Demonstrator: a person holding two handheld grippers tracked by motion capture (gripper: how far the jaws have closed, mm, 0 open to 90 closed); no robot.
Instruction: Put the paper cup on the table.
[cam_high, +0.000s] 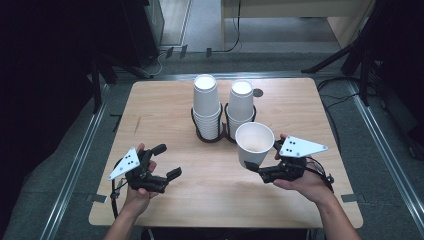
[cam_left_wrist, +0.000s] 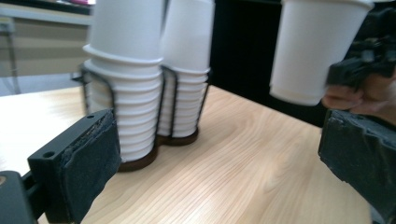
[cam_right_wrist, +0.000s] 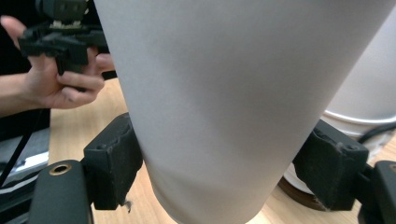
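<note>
Cups come in two white stacks (cam_high: 206, 102) (cam_high: 241, 102), side by side in a dark wire holder (cam_high: 223, 131) at mid-table, plus one loose cup (cam_high: 254, 142) just in front of the holder, clamped low on its wall by the right claw (cam_high: 256, 166). Left claw (cam_high: 167, 161) gapes wide with nothing between its pads, well left of the holder. Bare wooden table (cam_high: 165, 115) surrounds the holder; grey floor (cam_high: 70, 165) lies beyond its edges.
</note>
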